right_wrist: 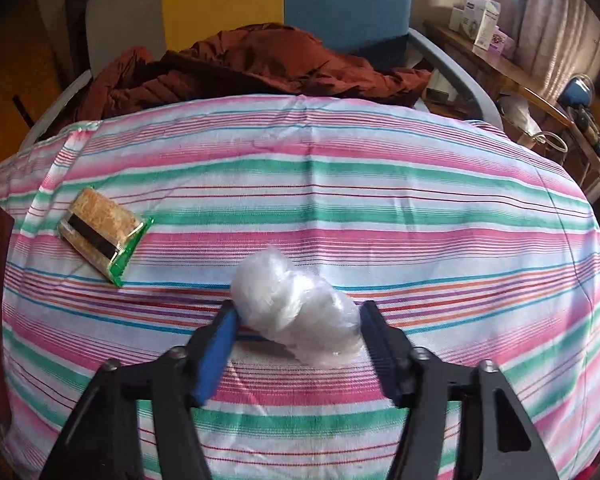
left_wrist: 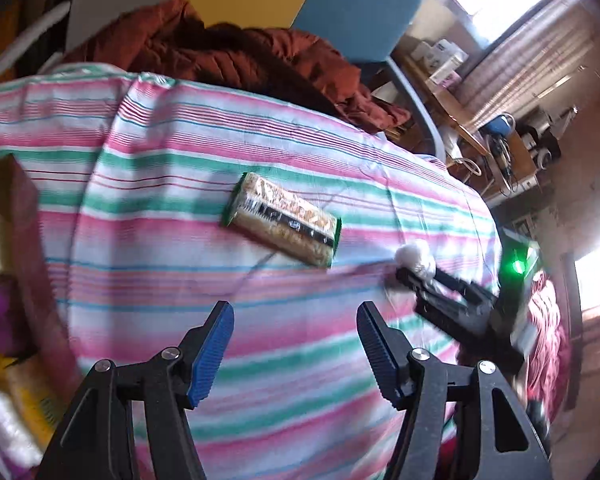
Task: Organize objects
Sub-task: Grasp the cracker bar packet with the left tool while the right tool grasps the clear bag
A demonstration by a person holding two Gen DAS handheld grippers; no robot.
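A snack pack (left_wrist: 282,220) with green ends lies flat on the pink, green and white striped cloth (left_wrist: 148,184); the right wrist view has the snack pack (right_wrist: 104,236) at the left. My left gripper (left_wrist: 296,320) hangs open over bare cloth, short of the pack, with nothing between its blue pads. A white plastic-wrapped bundle (right_wrist: 300,312) rests on the cloth (right_wrist: 420,208) between the fingers of my right gripper (right_wrist: 299,306), and both pads press its sides. The left wrist view shows the right gripper (left_wrist: 414,278) low at the right, the bundle (left_wrist: 416,258) at its tip.
A rust-red quilted jacket (right_wrist: 240,68) is heaped along the far edge of the cloth, with a blue chair back (right_wrist: 348,4) behind it. A brown cardboard box (left_wrist: 16,216) with soft items stands at the left. A cluttered wooden desk (right_wrist: 500,64) runs along the right.
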